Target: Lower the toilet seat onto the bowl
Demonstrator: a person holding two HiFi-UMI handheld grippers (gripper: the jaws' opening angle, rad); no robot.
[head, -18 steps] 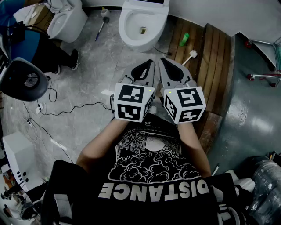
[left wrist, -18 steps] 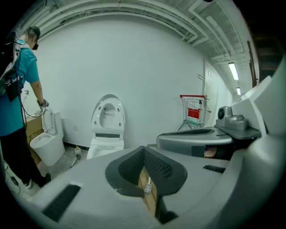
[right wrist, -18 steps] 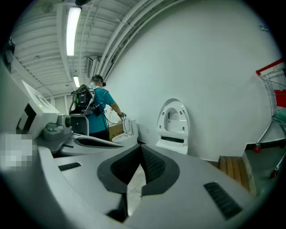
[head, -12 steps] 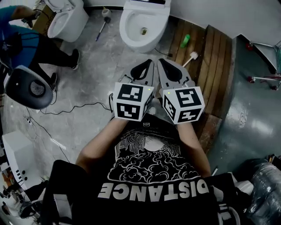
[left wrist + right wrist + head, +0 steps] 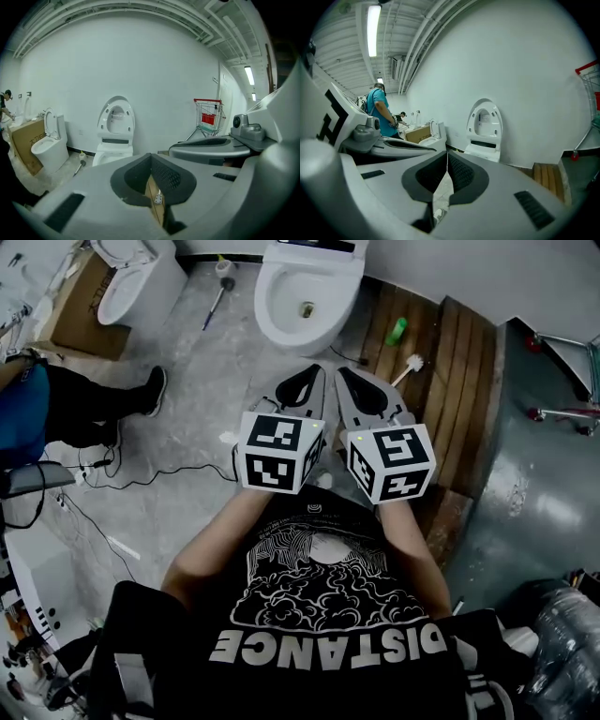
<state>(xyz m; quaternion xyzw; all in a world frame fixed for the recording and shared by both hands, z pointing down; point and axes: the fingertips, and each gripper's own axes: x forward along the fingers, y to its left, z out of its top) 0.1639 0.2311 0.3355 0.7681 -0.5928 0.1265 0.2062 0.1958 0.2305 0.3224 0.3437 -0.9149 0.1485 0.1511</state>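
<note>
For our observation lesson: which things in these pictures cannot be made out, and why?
Head view: the toilet's raised seat is cut off by the top edge.
Left gripper view: the left tool hides the bowl's base.
Right gripper view: the label on that seat is too small to read.

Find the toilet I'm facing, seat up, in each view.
Head view: toilet at top centre.
Left gripper view: toilet left of centre, against the wall.
Right gripper view: toilet right of centre, against the wall.
Shared landmark: cardboard box, left of the toilet in every view.
</note>
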